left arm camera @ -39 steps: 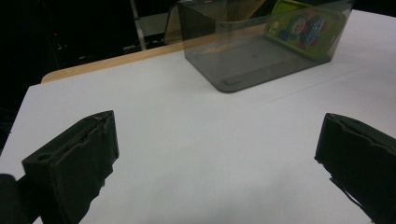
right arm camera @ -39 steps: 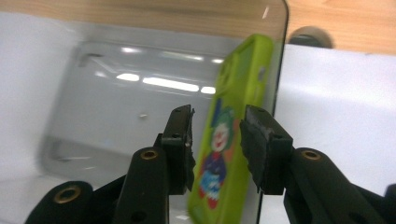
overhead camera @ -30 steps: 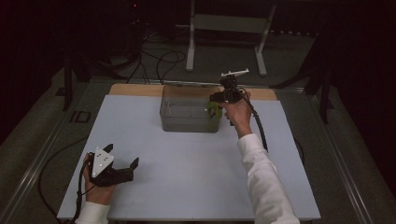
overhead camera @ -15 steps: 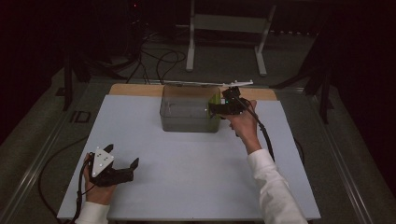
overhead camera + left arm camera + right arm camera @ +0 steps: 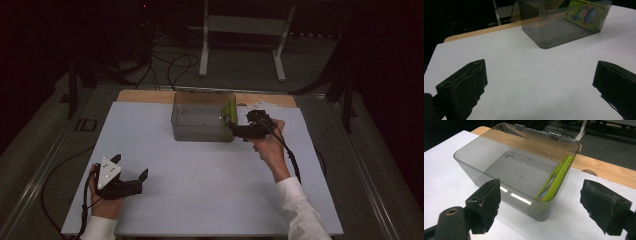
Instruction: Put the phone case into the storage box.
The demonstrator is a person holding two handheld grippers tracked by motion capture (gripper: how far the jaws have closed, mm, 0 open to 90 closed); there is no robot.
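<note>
High view places the right tongs (image 5: 231, 126) at the right end of the smoky clear plastic box (image 5: 200, 120) on the white surface (image 5: 210, 175), their jaws apart after just widening, empty. Right gripper view reveals the lime-green card (image 5: 554, 180) leaning inside; its print is hidden. Left tongs (image 5: 142, 177) rest apart, empty.
</note>
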